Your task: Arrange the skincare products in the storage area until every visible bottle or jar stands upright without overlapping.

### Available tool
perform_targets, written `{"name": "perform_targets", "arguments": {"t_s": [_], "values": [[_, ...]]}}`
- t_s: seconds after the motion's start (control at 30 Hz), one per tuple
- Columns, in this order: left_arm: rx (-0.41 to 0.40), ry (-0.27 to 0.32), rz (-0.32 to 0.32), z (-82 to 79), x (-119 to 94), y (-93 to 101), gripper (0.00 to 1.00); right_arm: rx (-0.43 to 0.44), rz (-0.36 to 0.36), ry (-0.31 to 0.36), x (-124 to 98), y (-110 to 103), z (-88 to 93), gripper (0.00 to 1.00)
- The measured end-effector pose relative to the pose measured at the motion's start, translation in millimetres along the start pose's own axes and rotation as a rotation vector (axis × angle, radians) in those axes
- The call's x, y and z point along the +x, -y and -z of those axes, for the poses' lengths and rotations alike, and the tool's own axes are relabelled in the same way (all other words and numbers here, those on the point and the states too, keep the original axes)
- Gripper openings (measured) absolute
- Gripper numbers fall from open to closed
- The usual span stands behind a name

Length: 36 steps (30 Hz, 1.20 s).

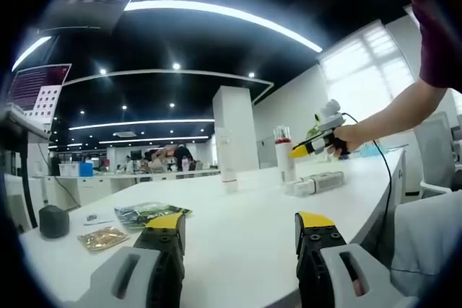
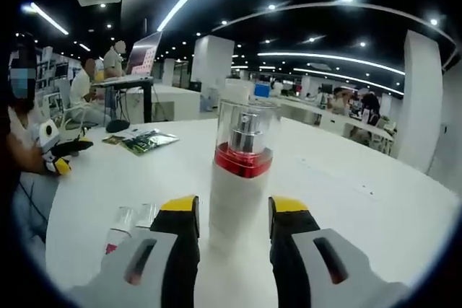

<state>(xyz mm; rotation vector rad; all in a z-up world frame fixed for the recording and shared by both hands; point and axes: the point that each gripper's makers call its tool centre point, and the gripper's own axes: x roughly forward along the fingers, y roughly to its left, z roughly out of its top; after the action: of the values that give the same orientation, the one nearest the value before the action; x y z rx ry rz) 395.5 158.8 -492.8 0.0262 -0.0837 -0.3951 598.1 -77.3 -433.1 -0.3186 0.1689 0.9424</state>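
A white bottle (image 2: 238,178) with a clear cap and a red band stands upright on the white table (image 2: 346,185). My right gripper (image 2: 234,210) is shut on it, a jaw against each side. In the left gripper view that bottle (image 1: 284,152) stands far right, with the right gripper (image 1: 312,146) held by a hand beside it. Two more products (image 2: 130,223) lie on their sides just left of the bottle, and they lie near the table's right edge (image 1: 316,182) in the left gripper view. My left gripper (image 1: 240,223) is open above bare table with nothing between its jaws.
A small white bottle (image 1: 229,179) stands farther back. Printed packets (image 1: 148,213) and a gold sachet (image 1: 103,237) lie at the left, beside a dark grey object (image 1: 54,221). The left gripper (image 2: 61,153) is at the table's left edge. People sit at desks behind.
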Motion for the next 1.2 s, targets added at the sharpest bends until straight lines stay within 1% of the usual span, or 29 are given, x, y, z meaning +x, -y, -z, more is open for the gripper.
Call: {"name": "perform_targets", "arguments": {"t_s": [0.13, 0.23, 0.33, 0.57, 0.8, 0.9, 1.1, 1.13, 1.17, 1.2], "values": [[0.004, 0.003, 0.002, -0.3, 0.0, -0.3, 0.63, 0.003, -0.006, -0.020, 8.1, 3.3, 7.9, 0.31], [0.006, 0.004, 0.006, -0.4, -0.4, 0.3, 0.63, 0.028, -0.026, -0.027, 12.8, 0.4, 11.1, 0.29], [0.005, 0.006, 0.007, -0.7, -0.5, 0.3, 0.63, 0.008, -0.025, -0.041, 16.4, -1.4, 14.5, 0.30], [0.001, 0.011, 0.005, -1.6, -0.8, 0.3, 0.63, 0.034, 0.001, -0.042, 27.8, 8.4, 13.2, 0.30], [0.003, 0.017, 0.008, -2.0, -0.6, 0.0, 0.62, 0.053, 0.051, -0.040, 43.9, 22.3, 11.3, 0.30], [-0.006, 0.027, 0.009, -3.5, -1.5, 0.0, 0.62, 0.079, 0.067, -0.019, 55.5, 26.6, 9.3, 0.29], [0.008, 0.032, 0.009, -3.4, -1.1, -1.0, 0.61, 0.074, 0.057, -0.031, 78.0, 31.8, 2.4, 0.29], [0.002, 0.037, 0.007, -4.1, -1.2, -1.4, 0.61, 0.075, 0.056, -0.030, 80.8, 32.9, 2.1, 0.29], [-0.046, 0.063, 0.004, -8.8, -1.5, -2.2, 0.61, 0.077, 0.057, -0.027, 85.1, 35.0, 1.5, 0.29], [-0.078, 0.083, 0.010, -12.1, -1.9, -2.4, 0.62, 0.080, 0.059, -0.025, 87.4, 35.7, 0.8, 0.29]]}}
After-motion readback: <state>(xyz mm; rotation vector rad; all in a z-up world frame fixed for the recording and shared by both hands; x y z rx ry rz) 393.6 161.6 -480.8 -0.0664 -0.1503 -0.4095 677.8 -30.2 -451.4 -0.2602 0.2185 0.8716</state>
